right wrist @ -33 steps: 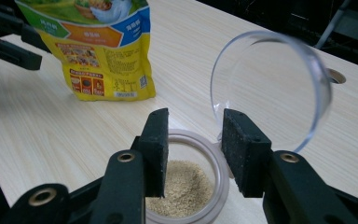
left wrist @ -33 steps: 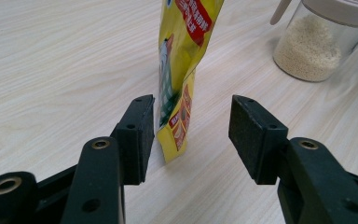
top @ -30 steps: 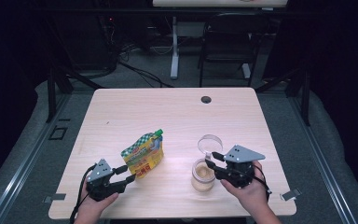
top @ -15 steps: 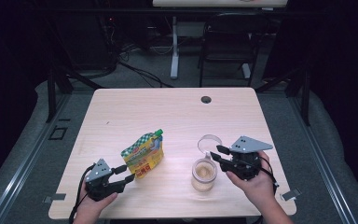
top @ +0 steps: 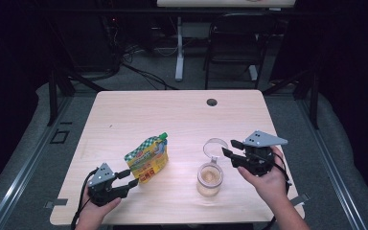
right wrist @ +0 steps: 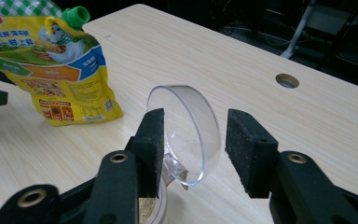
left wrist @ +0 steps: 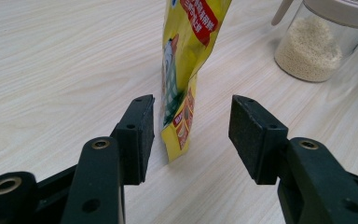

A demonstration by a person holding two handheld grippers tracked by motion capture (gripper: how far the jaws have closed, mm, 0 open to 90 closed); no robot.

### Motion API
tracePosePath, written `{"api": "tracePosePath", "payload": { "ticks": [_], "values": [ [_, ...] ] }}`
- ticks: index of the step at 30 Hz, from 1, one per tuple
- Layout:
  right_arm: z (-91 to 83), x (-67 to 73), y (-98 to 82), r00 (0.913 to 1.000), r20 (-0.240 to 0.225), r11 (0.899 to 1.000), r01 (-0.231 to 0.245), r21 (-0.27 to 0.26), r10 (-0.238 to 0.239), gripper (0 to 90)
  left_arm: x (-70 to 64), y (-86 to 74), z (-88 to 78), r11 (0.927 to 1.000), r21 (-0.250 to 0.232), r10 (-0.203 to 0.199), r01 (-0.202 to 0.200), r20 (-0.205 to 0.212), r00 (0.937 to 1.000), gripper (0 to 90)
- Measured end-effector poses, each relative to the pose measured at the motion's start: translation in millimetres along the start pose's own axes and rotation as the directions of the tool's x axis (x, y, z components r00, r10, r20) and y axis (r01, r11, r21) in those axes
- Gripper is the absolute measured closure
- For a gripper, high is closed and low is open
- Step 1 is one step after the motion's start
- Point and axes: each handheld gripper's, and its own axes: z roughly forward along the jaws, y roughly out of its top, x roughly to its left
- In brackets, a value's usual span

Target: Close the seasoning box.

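Standing on the pale wooden table (top: 124, 120) is a yellow food pouch (top: 147, 159) with a green screw cap (right wrist: 76, 16) and a chicken picture on its front. The pouch is still capped, so what is inside cannot be seen. The left gripper (top: 128, 180) sits low at the near left of the table with its jaws wide apart. The bottom corner of the pouch is between the two black pads (left wrist: 140, 135). It is very near the left-hand pad, but the pads do not squeeze it.

Close to the right of the pouch is a small clear jar (top: 210, 178). Tiny pale grains fill its lower part. Its clear round lid (top: 214, 147) is flipped up and stands on its edge, still joined to the jar at a hinge.

The right gripper (top: 229, 148) is held just above the jar. Its jaws have just been opening. The raised lid sits between them, and the pads do not press it.
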Motion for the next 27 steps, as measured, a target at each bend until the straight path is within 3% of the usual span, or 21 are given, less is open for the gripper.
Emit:
{"api": "tracePosePath", "payload": {
  "ticks": [3,10,17,27],
  "values": [
    [5.9,-4.4,1.5,0.9999,-0.003,1.000,-0.014,0.011,0.014,51.1,0.3,-0.1,0.1,1.0000,0.003,0.007,-0.007,-0.002,1.0000,50.3],
    [18.2,-11.8,2.2,0.9995,0.000,0.999,-0.032,0.043,0.032,49.5,0.4,0.1,0.5,0.9999,0.003,0.011,-0.011,0.000,0.9999,50.3],
    [28.1,-13.6,0.3,0.9982,-0.028,0.997,-0.052,0.049,0.053,49.6,0.8,0.1,1.3,0.9999,0.004,0.012,-0.012,0.002,0.9999,50.2],
    [31.9,-12.7,1.8,0.9971,-0.060,0.998,-0.044,0.046,0.046,60.4,1.4,0.0,0.8,1.0000,0.004,0.006,-0.006,0.000,1.0000,50.2]
  ]
}}
